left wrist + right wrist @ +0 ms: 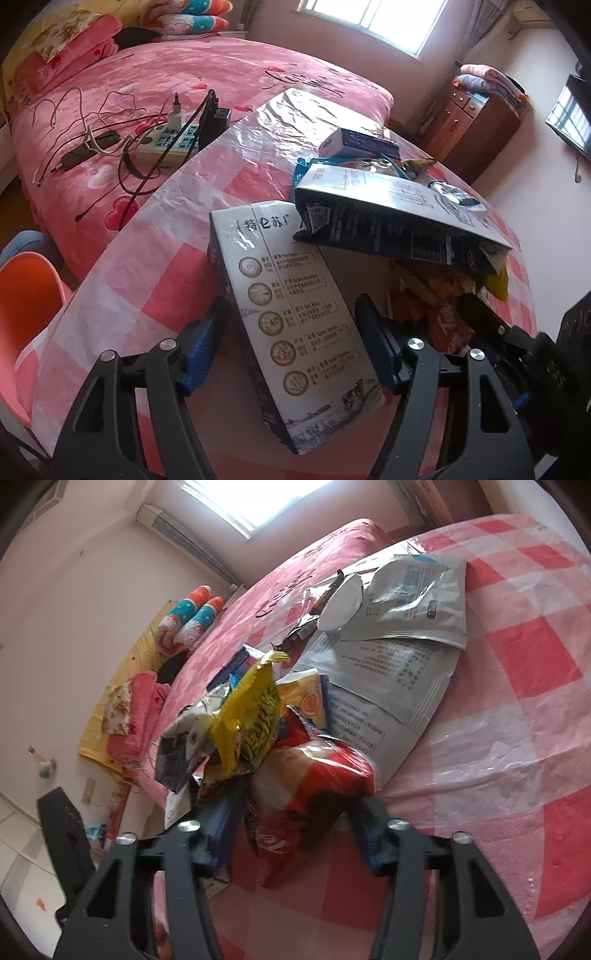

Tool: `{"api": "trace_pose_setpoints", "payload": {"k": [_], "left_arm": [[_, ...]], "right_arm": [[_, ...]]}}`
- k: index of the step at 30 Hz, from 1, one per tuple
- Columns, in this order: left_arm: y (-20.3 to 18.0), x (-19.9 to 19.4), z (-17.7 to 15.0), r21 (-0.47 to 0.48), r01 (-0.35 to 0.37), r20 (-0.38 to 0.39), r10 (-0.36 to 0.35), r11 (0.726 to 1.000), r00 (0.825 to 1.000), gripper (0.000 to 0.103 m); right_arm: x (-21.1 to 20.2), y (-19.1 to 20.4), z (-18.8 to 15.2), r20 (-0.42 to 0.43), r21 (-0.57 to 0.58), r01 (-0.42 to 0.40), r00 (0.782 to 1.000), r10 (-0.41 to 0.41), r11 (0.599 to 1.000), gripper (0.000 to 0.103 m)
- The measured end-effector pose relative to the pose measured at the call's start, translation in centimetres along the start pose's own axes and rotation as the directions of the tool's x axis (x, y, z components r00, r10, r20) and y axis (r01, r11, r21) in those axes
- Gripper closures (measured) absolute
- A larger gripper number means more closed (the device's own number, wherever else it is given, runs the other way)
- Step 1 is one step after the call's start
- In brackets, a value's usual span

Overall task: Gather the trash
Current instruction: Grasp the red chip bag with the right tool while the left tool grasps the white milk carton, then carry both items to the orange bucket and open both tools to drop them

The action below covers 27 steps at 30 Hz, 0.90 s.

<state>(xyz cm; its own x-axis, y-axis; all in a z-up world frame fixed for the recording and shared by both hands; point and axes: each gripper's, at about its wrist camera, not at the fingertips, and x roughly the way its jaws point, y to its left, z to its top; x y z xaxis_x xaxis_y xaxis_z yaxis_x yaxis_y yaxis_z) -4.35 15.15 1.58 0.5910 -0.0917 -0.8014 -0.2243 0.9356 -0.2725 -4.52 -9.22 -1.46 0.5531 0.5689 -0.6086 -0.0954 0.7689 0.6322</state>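
Note:
In the left wrist view, a white and dark milk carton (295, 314) lies on the checked table (155, 266) between the fingers of my left gripper (291, 332), which is open around it. A second dark carton (388, 218) lies behind, over snack wrappers. In the right wrist view, my right gripper (295, 827) is closed on a red snack bag (306, 786). A yellow wrapper (255, 716) and a crumpled carton (184, 742) pile on the bag. Grey foil pouches (406, 602) lie beyond.
A small blue box (358, 142) sits farther back on the table. A pink bed (147, 74) with a power strip (170, 142) and cables lies behind. An orange chair (26, 295) stands at left. A wooden cabinet (476, 122) stands at right.

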Motion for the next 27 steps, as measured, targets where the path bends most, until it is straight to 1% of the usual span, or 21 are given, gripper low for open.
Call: {"api": "trace_pose_setpoints", "payload": {"k": [3,7,15,18,23,27], "left_arm": [[0.2,-0.4,-0.3,0.004,0.02,-0.006,-0.02,1.0,1.0,0.036],[0.5,-0.8,-0.8,0.002,0.042,-0.018,-0.042,0.999,0.999,0.036],[0.9,-2.2,-2.3,0.029,0.113,-0.027,-0.112,0.993,0.993,0.036],[1.0,-2.8,-2.9,0.042,0.143,-0.031,-0.142,0.989,0.989,0.037],[1.3,-3.9,-3.7,0.055,0.191,-0.031,-0.189,0.98,0.981,0.037],[1.5,-5.0,-4.2,0.062,0.223,-0.026,-0.222,0.973,0.975,0.037]], "right_arm": [[-0.1,0.8,-0.7,0.015,-0.045,0.038,0.999,-0.038,0.998,0.051],[-0.5,1.7,-1.6,0.024,-0.083,0.059,0.998,-0.057,0.995,0.054],[-2.9,0.5,-3.3,0.037,-0.053,0.06,0.998,-0.058,0.997,0.055],[-4.1,0.1,-3.9,0.05,-0.049,0.077,0.996,-0.075,0.996,0.055],[-6.3,0.3,-4.7,0.085,-0.057,0.096,0.992,-0.091,0.994,0.055],[-7.6,1.1,-5.1,0.11,-0.073,0.107,0.989,-0.099,0.992,0.055]]}}
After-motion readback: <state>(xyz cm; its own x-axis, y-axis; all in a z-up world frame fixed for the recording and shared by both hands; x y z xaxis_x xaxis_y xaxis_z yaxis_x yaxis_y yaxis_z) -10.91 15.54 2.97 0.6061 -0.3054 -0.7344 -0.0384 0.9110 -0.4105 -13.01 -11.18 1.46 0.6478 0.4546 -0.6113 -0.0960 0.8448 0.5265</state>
